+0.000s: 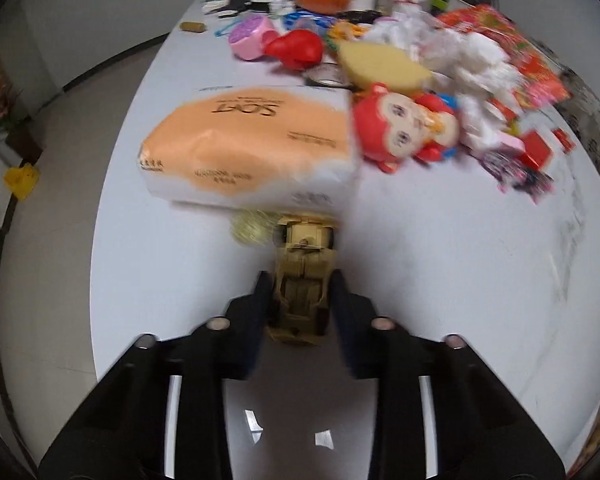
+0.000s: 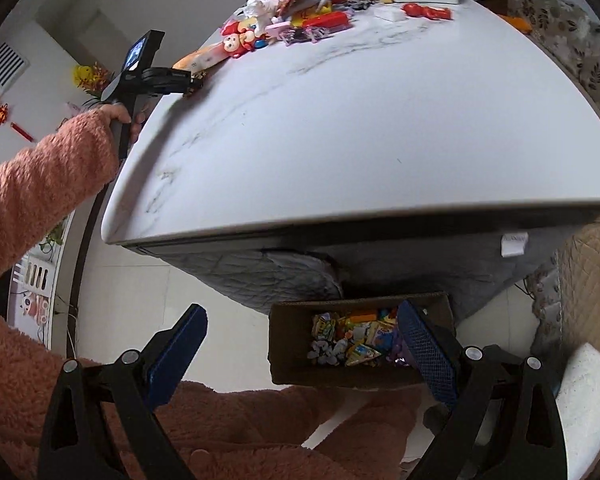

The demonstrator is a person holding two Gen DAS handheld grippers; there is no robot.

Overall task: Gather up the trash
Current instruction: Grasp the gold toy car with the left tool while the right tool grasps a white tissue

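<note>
On the white marble table [image 1: 440,240], just in front of an orange tissue pack [image 1: 252,140], my left gripper [image 1: 300,292] has its jaws narrowed onto a tan toy car [image 1: 302,280], both pads pressing its sides. A red monkey toy [image 1: 404,128] lies beside the pack, with a heap of mixed clutter behind it. Below the table edge, my right gripper [image 2: 304,328] hangs with jaws spread wide and nothing between them, above a cardboard box [image 2: 292,340] on the floor that holds colourful wrappers [image 2: 352,340]. Out at the table's far-left corner I see a pink fleece sleeve [image 2: 48,176] and a hand [image 2: 118,116] gripping the left tool's handle.
</note>
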